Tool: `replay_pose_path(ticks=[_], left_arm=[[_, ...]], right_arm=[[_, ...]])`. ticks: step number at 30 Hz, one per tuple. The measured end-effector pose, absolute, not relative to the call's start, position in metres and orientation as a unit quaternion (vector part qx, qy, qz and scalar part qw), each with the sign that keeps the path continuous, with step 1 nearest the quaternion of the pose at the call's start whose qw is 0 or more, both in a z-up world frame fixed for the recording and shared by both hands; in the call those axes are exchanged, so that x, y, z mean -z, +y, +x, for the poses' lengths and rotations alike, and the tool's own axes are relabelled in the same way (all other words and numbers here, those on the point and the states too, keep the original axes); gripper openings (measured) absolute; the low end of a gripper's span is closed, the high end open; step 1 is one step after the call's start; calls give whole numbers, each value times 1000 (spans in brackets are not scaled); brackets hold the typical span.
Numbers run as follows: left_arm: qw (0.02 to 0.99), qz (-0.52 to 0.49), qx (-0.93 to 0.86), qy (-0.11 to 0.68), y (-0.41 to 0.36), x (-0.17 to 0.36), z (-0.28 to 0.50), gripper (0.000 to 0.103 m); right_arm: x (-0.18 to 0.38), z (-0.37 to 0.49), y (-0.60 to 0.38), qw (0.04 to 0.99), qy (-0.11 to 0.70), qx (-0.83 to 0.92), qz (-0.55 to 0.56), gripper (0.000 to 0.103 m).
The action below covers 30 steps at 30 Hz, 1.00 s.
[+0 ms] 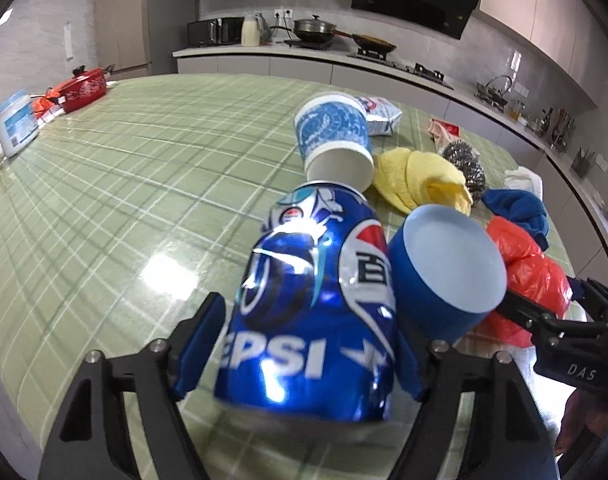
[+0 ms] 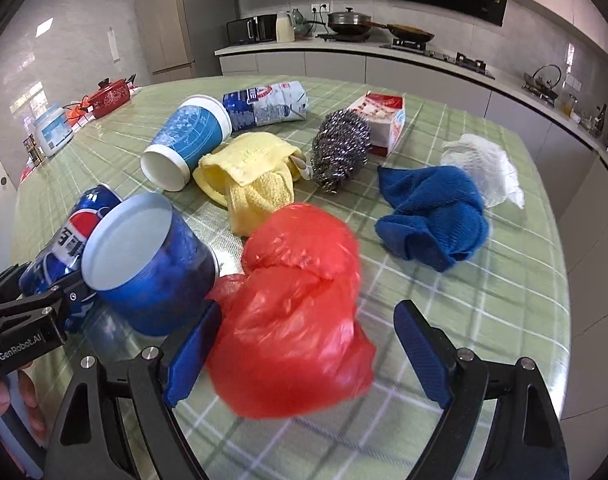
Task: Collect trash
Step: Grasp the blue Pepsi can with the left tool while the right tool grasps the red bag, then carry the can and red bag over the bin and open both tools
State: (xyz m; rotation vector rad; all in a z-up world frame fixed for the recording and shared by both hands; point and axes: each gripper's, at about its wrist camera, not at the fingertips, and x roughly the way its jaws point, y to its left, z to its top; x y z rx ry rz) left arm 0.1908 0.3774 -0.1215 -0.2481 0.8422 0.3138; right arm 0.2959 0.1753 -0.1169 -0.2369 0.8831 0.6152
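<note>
A dented blue Pepsi can [image 1: 312,312] lies between the blue pads of my left gripper [image 1: 300,344], which is shut on it; the can also shows in the right wrist view [image 2: 70,240]. A blue plastic tub [image 1: 448,272] lies on its side right of the can, also in the right wrist view [image 2: 152,264]. A crumpled red plastic bag [image 2: 300,308] sits between the fingers of my right gripper [image 2: 308,352], which is open around it, with a gap on the right side. A paper cup [image 2: 188,140] lies on its side farther back.
On the green checked tablecloth [image 2: 484,300] lie a yellow cloth [image 2: 256,176], a steel scourer [image 2: 340,148], a blue cloth [image 2: 436,212], a white crumpled bag [image 2: 484,164], a milk pouch [image 2: 268,104] and a red-white carton [image 2: 384,120]. A red pot [image 1: 84,88] and a white jar [image 1: 16,124] stand far left.
</note>
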Motion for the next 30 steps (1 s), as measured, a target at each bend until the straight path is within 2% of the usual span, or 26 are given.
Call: replay_pose_path(ticks=[3,4,6,7,21,30], left_arm=[[892,-119,-146,411,376,122,193,68],[893,-120,-145,409,376,122,194,68],[896,-120,-145,402,375,121,191,67],[899,-118,-146,395,374,118,189,67],[915,-91,-157,361,340,86,148,66],[924,-80,-120,353,277,70,134,66]], right_arm=[[122,300,178,846,430,-296,-112,72],[121,299,177,848,426,-295,-113,60],[119,299,175,848,427,-296,-106,46],[118,299,173,847,429,-298,-100,43],[76,261,125,864,396,-303,-71,40],[52,229,53,882,381,-273,-53,40]])
